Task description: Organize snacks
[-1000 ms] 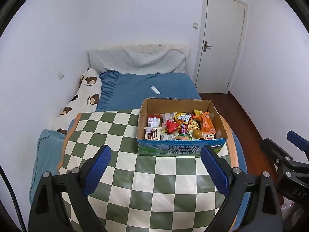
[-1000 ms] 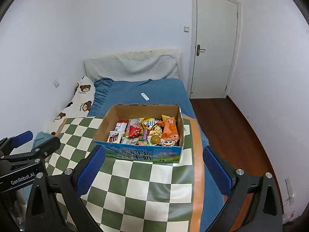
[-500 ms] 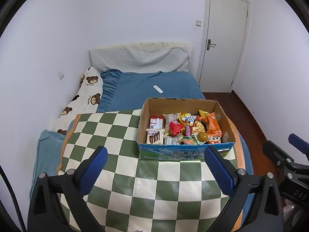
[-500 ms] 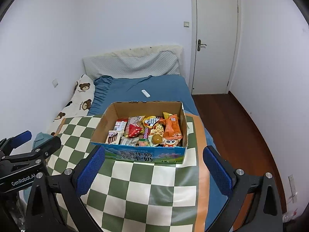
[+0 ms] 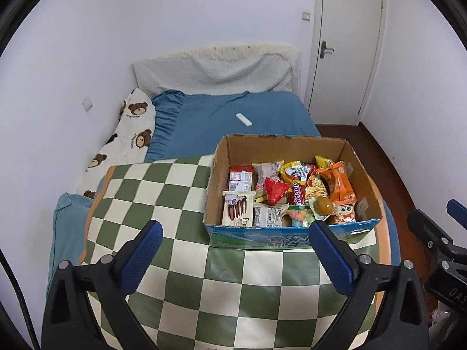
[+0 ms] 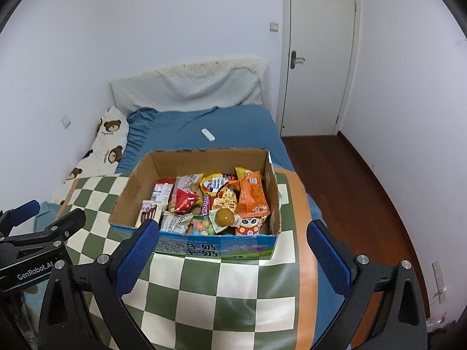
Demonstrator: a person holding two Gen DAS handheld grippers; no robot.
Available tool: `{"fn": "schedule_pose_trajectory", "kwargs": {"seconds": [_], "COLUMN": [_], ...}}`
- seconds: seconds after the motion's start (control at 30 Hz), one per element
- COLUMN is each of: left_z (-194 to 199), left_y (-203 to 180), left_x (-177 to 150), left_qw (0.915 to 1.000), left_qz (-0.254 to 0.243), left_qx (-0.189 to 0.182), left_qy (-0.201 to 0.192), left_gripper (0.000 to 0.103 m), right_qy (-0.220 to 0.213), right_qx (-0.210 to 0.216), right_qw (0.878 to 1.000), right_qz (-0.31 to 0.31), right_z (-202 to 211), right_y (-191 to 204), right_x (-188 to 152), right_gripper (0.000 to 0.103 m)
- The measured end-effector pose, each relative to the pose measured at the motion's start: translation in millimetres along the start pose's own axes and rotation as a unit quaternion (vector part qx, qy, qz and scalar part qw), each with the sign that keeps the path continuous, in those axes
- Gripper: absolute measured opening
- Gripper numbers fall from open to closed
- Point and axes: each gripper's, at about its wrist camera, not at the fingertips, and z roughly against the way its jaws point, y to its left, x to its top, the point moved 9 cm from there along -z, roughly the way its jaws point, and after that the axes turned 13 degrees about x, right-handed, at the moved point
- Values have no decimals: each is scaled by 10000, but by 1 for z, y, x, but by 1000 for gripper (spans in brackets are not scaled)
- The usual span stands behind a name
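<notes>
Plainly, every snack in view sits inside the cardboard box (image 5: 362, 175), which stands on the checked cloth (image 5: 163, 204) at centre right of the left wrist frame; none lies loose on the cloth or on the blue bed (image 5: 262, 116) behind. Inside, the snacks (image 5: 289, 192) are heaped together, wafer packs at the left, orange bags at the right. That fits either a box filled and finished, or one waiting to be sorted out; the pictures do not settle which. Both the left gripper (image 5: 232, 255) and the right gripper (image 6: 230, 253) hover low in frame, fingers spread wide, holding nothing
</notes>
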Motion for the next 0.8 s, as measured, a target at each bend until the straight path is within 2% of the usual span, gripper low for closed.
{"fn": "schedule_pose_trajectory", "kwargs": {"seconds": [0.37,0.8], "left_z": [-46,-62], "left_y": [-16,-20], "left_x": [1,-5], "left_qw": [9995,9990], "left_qz": [-89,-100], "left_qx": [-13,-32], "left_qy": [310,427], "left_gripper": [103,103], "right_qy": [365,498], "right_qx": [-63,-215], "right_qw": [9991,9984], "right_qz": [-210,-188], "right_z": [-54,-74], "right_y": [-15,-19], "right_x": [-15,-22], "right_gripper": [103,103]}}
